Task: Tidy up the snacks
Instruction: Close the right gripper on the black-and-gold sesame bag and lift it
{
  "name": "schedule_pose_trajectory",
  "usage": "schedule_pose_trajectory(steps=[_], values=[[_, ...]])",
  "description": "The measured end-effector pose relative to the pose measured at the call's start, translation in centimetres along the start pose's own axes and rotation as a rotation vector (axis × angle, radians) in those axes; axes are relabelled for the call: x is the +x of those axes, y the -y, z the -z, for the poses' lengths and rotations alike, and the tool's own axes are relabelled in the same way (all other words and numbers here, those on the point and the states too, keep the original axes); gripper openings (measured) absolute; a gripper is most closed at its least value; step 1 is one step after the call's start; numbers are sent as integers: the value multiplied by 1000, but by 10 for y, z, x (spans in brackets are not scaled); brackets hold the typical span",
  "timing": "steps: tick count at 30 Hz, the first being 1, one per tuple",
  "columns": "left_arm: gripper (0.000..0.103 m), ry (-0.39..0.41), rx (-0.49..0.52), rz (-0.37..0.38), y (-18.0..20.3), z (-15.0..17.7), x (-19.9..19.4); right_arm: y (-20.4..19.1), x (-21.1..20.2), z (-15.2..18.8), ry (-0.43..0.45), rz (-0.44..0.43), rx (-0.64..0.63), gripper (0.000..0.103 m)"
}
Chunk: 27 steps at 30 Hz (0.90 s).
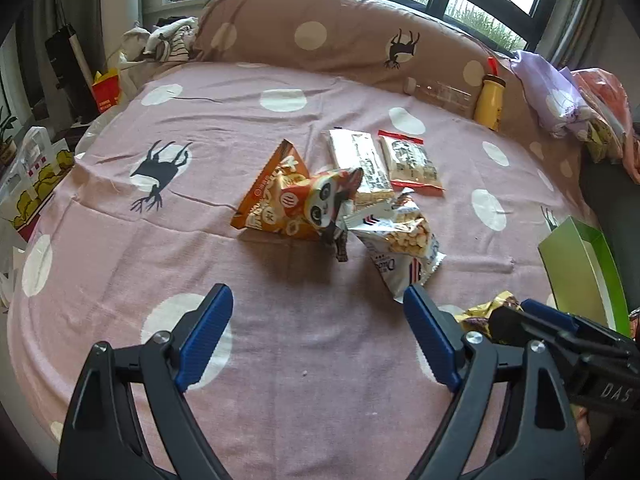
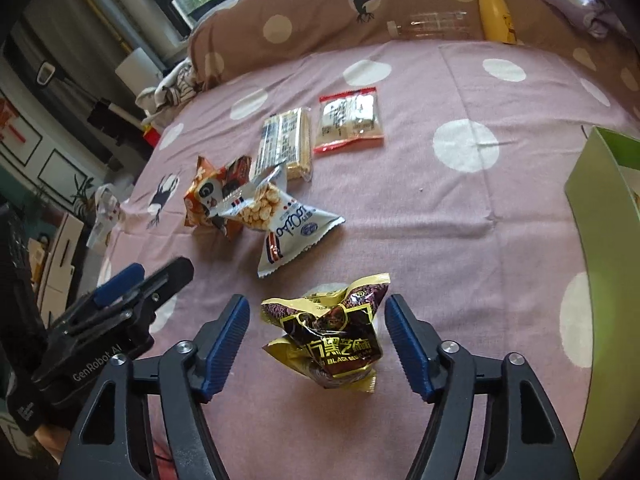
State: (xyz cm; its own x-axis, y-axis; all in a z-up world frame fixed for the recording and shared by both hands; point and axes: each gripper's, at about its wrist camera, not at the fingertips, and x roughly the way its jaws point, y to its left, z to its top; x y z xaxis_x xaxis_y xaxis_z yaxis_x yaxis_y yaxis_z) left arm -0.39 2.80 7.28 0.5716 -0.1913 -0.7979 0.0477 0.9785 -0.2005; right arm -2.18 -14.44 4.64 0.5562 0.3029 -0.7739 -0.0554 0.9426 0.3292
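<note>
Several snack packs lie on a pink dotted bed sheet (image 1: 280,360). An orange panda bag (image 1: 288,196) and a white biscuit bag (image 1: 404,244) lie together mid-bed; they also show in the right wrist view as the panda bag (image 2: 204,200) and the biscuit bag (image 2: 280,224). Behind them lie a long cracker pack (image 2: 286,140) and a red-edged pack (image 2: 350,118). My left gripper (image 1: 318,312) is open and empty, short of the pile. My right gripper (image 2: 316,324) is open, its jaws on either side of a gold and black sesame packet (image 2: 332,340), apart from it.
A green box (image 2: 604,216) stands open at the bed's right edge, also in the left wrist view (image 1: 580,264). A yellow bottle (image 2: 496,12) and a clear bottle (image 2: 432,24) lie against the brown dotted pillow (image 1: 340,36). Bags and clutter stand left of the bed.
</note>
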Motion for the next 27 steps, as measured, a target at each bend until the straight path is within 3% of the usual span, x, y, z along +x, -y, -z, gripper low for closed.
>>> schedule_pose_trajectory(steps=[4,11,17,22,24,27], values=[[87,-52,-25,158,10,4,2,14,-15,0,46,-21,66,77],[86,-145,65,313,52,21,10,28,-10,4,31,-65,149,77],[82,-214,121,372,75,34,25,27,-1,8,3,-101,146,76],[78,-226,121,357,80,38,35,26,16,11,-56,-132,147,63],[72,-227,112,375,80,39,38,23,20,12,-76,-153,137,55],[55,-241,90,396,79,40,43,21,21,13,-72,-168,130,52]])
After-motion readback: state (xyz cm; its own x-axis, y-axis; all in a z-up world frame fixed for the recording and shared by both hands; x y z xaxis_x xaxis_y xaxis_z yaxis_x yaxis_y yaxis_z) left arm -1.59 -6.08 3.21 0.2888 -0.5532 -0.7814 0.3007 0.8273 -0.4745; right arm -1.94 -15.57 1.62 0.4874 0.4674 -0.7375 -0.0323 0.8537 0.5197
